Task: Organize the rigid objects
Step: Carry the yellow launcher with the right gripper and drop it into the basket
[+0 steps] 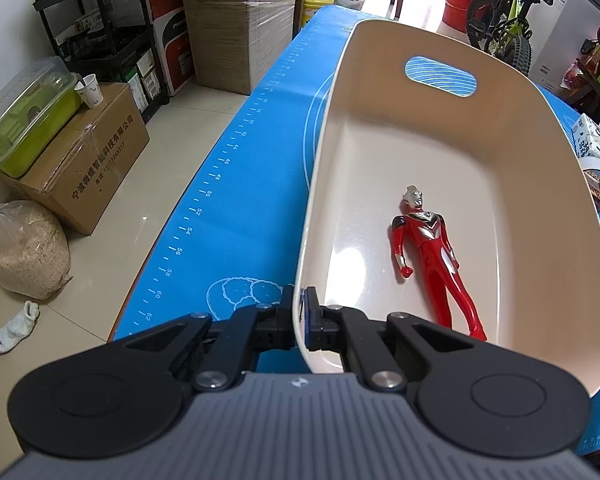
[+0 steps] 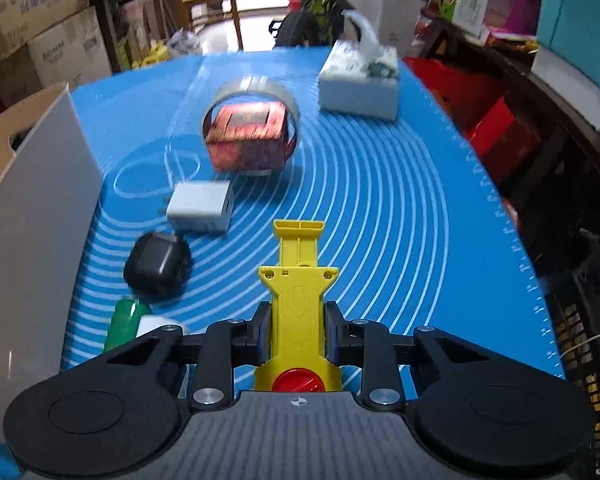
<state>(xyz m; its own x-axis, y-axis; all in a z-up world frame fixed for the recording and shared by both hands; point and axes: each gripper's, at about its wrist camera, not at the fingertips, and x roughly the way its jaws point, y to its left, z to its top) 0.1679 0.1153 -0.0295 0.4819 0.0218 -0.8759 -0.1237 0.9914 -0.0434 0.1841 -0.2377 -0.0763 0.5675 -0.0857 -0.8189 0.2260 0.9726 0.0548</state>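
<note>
My left gripper is shut on the near rim of a cream plastic bin that stands on the blue mat. A red and silver toy figure lies on the bin's floor. My right gripper is shut on a yellow plastic toy with a red knob and holds it above the mat. The bin's outer wall shows at the left of the right wrist view. On the mat lie a white charger, a black case, a green and white bottle and a red box inside a tape roll.
A white tissue box stands at the mat's far right. The blue mat ends at the table's left edge above a tiled floor with cardboard boxes. Shelves, crates and a bicycle crowd the room's far side.
</note>
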